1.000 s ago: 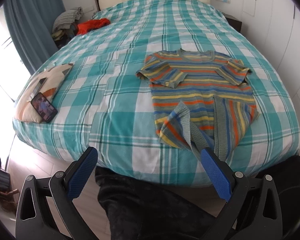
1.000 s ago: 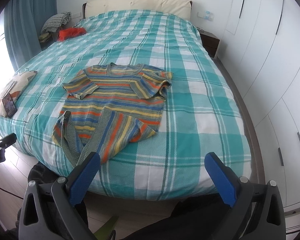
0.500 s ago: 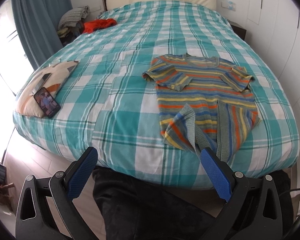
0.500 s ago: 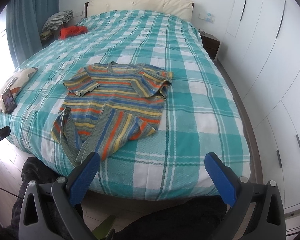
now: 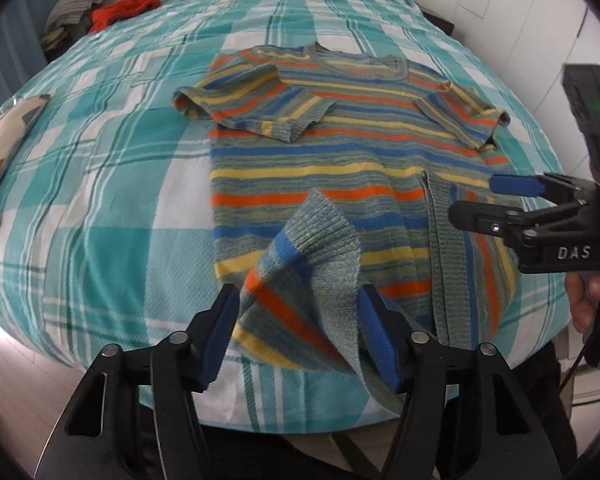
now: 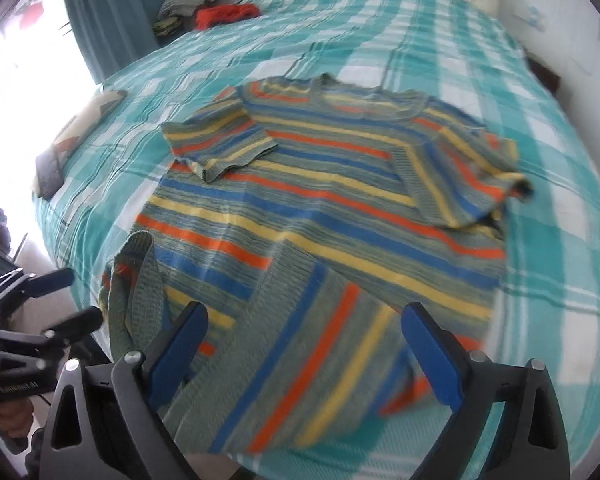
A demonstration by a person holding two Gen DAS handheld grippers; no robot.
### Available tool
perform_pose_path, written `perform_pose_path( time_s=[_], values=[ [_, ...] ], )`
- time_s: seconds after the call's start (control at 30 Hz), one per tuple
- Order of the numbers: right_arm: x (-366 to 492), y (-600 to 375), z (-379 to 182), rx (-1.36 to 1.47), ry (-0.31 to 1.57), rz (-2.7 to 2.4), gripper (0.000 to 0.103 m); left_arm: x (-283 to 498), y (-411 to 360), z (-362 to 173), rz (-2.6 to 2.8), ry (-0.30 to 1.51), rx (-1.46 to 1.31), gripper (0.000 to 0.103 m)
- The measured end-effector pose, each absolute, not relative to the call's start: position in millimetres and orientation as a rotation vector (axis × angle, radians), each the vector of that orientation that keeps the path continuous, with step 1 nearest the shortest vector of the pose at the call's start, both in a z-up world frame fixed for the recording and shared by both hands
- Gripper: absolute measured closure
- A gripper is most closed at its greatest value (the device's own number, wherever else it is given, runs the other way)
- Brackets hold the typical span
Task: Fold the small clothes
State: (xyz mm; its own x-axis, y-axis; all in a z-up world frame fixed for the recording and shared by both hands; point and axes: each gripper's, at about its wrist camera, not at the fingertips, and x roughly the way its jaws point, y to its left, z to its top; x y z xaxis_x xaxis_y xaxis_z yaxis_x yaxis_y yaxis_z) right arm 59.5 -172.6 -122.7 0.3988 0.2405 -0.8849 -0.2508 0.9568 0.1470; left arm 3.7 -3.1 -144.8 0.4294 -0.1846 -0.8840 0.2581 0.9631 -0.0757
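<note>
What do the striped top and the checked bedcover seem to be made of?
Striped top: looks like soft knitted yarn, matte; ribbed band along the hem and visible knit rows. Bedcover: looks like woven cotton, matte; fine textured weave and soft creases. Exact fibres cannot be told.

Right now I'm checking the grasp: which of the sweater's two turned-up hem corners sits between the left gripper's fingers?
The bunched, raised corner, at the striped sweater's near-left, between the closing left gripper; the other flap lies flat.

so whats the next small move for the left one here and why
Probably finish closing the left hand-held gripper on the raised bottom corner of the striped shirt. Its jaws are closing with that flap between the pads, not yet visibly pinched, so a firm hold should come before any lifting.
</note>
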Motion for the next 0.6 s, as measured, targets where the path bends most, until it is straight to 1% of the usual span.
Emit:
perform_pose_path(
  time_s=[0.03, 0.07, 0.1, 0.13, 0.17, 0.3, 0.4, 0.47, 0.53, 0.57, 0.6],
  values=[
    [75, -168, -137, -0.013, 1.169, 0.362, 0.011, 8, -5, -150, -0.277, 1.099, 0.081, 0.065],
    [84, -166, -151, -0.010, 1.217, 0.404, 0.028, 11, -5, -154, -0.296, 1.110, 0.071, 0.103],
    [89, -164, -160, -0.008, 1.252, 0.452, 0.070, 11, -2, -156, -0.326, 1.121, 0.042, 0.101],
    [89, -164, -162, -0.032, 1.257, 0.478, 0.091, 7, 4, -153, -0.340, 1.108, 0.006, 0.102],
    [83, -165, -157, -0.056, 1.234, 0.494, 0.098, 2, 13, -148, -0.359, 1.087, -0.023, 0.102],
    [15, -192, -105, -0.042, 1.118, 0.593, 0.098, -45, 51, -121, -0.437, 1.008, -0.057, 0.102],
    [-57, -227, -74, -0.068, 1.083, 0.575, 0.098, -83, 76, -118, -0.429, 1.008, -0.017, 0.102],
    [-103, -247, -73, -0.095, 1.118, 0.522, 0.098, -101, 86, -130, -0.398, 1.048, 0.038, 0.100],
    [-136, -263, -90, -0.113, 1.179, 0.458, 0.098, -109, 91, -149, -0.375, 1.113, 0.105, 0.096],
    [-147, -272, -104, -0.109, 1.217, 0.414, 0.097, -110, 94, -159, -0.354, 1.144, 0.132, 0.096],
    [-154, -282, -120, -0.100, 1.257, 0.365, 0.092, -111, 100, -166, -0.329, 1.170, 0.139, 0.095]
  ],
)
